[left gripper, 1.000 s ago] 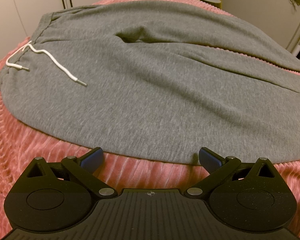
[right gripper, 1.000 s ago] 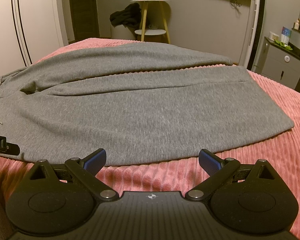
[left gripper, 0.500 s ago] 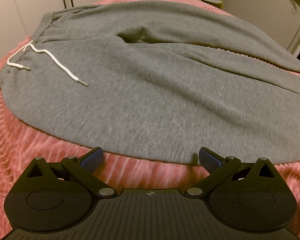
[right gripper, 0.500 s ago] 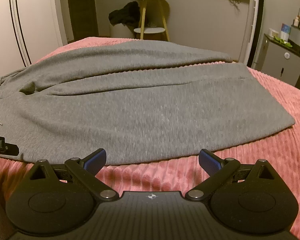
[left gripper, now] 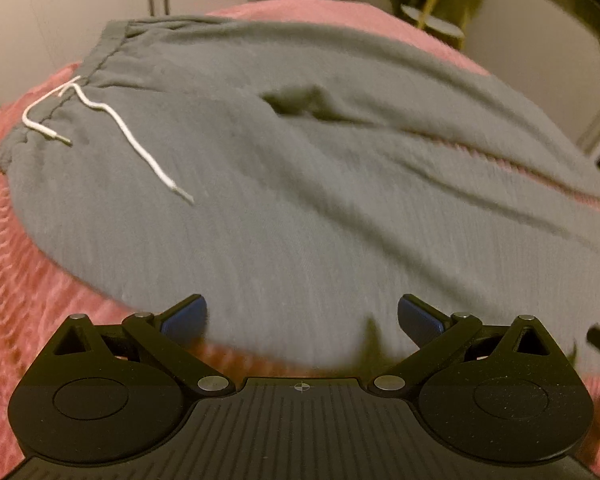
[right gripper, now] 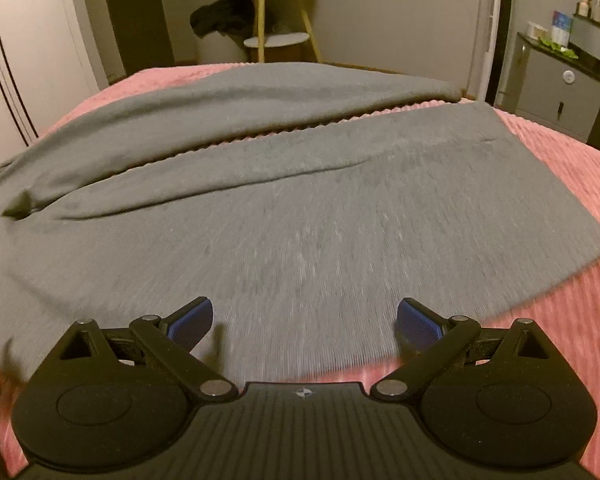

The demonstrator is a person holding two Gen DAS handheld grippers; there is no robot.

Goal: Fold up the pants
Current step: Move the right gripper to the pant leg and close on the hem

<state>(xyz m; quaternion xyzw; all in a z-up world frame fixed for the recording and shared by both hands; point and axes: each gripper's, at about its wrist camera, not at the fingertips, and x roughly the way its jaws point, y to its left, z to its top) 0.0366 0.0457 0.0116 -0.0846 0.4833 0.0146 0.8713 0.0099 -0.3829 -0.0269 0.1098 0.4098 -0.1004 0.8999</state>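
Grey sweatpants [left gripper: 300, 184] lie flat on a pink ribbed bedspread [left gripper: 8, 264], waistband at the left with a white drawstring [left gripper: 124, 132] trailing over the fabric. My left gripper [left gripper: 302, 316] is open, its blue pads straddling the near edge of the pants by the hip. In the right wrist view the two legs [right gripper: 320, 216] stretch to the right, a pink strip showing between them. My right gripper [right gripper: 305, 322] is open over the near leg's edge, nothing between its pads.
White wardrobe doors [right gripper: 20, 60] stand at the left. Past the bed are a yellow side table [right gripper: 276, 20] with dark clothing hung on it and a grey cabinet [right gripper: 556, 92] at the right. The bedspread [right gripper: 580, 320] shows bare at the right.
Both grippers have moved forward toward the pants, so the near edge now sits between their pads. Both views are motion-blurred. The pants lie as before.
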